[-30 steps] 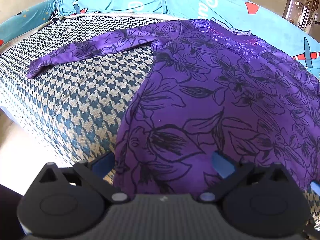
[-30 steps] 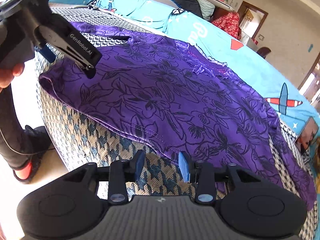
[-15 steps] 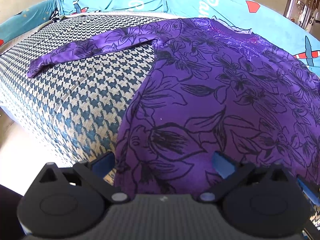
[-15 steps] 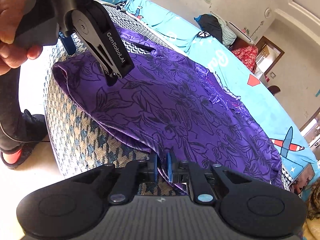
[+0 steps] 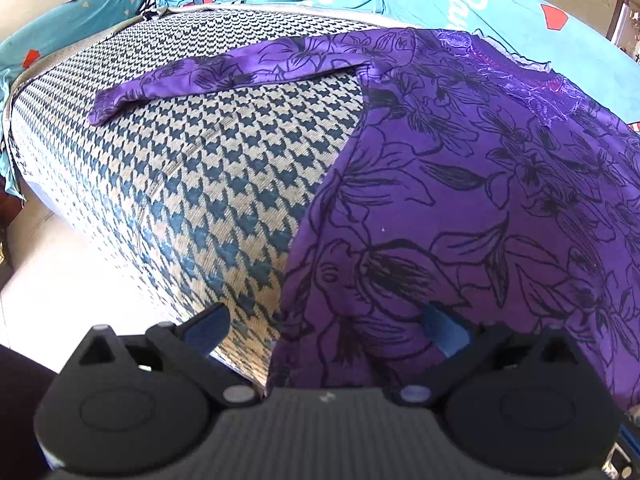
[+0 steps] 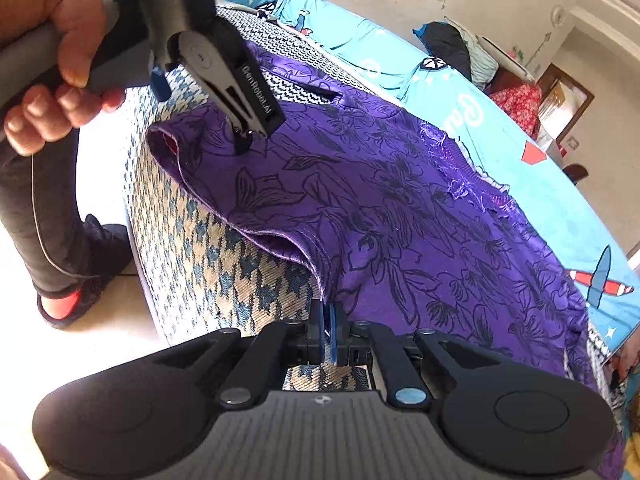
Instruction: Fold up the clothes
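Note:
A purple long-sleeved top (image 5: 460, 184) with black flower outlines lies spread flat on a houndstooth mat (image 5: 180, 168). Its left sleeve (image 5: 224, 76) stretches out to the left. My left gripper (image 5: 326, 322) stands wide open over the top's near hem corner, one blue pad on each side of the cloth edge. The right wrist view shows that same left gripper (image 6: 204, 112) held by a hand (image 6: 52, 92) above the corner. My right gripper (image 6: 327, 328) is shut on the hem of the top (image 6: 400, 200), which bunches into a small fold at the pads.
The mat (image 6: 208, 248) covers a bed with a turquoise printed sheet (image 5: 500, 4) behind the top. The bed edge drops to a pale floor (image 5: 52, 264) on the left. A person's leg and red-soled shoe (image 6: 68, 296) stand beside the bed.
My right gripper's jaws went from apart to shut on the hem, and the hem has puckered up at the pads. The left gripper stays open over the corner.

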Action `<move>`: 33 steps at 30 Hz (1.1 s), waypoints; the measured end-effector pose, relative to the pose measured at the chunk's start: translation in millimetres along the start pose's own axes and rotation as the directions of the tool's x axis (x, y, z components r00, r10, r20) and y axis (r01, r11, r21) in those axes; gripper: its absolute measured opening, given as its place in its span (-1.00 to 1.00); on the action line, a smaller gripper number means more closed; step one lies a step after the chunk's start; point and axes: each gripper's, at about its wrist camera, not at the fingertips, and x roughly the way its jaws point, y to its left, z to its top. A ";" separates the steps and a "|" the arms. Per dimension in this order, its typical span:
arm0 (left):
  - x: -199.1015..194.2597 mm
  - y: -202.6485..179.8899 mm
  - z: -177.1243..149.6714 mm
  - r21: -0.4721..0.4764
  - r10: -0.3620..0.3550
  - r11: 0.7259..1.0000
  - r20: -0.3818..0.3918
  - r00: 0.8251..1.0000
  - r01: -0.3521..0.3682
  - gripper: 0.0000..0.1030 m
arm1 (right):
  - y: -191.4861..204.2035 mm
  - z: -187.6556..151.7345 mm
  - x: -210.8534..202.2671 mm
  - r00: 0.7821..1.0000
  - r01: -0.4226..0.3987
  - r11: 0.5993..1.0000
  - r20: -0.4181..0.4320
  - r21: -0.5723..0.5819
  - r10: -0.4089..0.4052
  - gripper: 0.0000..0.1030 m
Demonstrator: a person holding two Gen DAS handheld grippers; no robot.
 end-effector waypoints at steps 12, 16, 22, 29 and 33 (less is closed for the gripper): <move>-13.0 9.6 3.8 -0.036 -0.023 0.999 0.067 0.997 0.026 1.00 | -39.0 9.5 -15.2 0.982 -0.168 0.925 0.138 0.342 0.127 -0.72; -12.5 2.8 2.7 0.004 -0.024 1.000 0.070 0.997 0.024 1.00 | -39.8 17.3 -6.6 0.983 -0.159 0.910 0.150 0.383 0.108 -0.72; -8.1 -3.4 -1.4 0.046 0.008 0.999 0.061 0.998 -0.011 1.00 | -45.7 24.6 12.2 0.988 -0.131 0.872 0.138 0.471 0.074 -0.72; -2.7 8.4 -1.0 -0.006 0.065 0.998 0.046 0.997 -0.065 1.00 | -44.3 19.1 32.5 0.979 -0.191 0.816 0.050 0.546 0.195 -0.67; -3.0 15.4 -0.9 -0.028 0.115 0.993 0.053 0.992 -0.114 1.00 | -50.4 13.1 32.2 0.972 -0.216 0.779 0.054 0.589 0.229 -0.67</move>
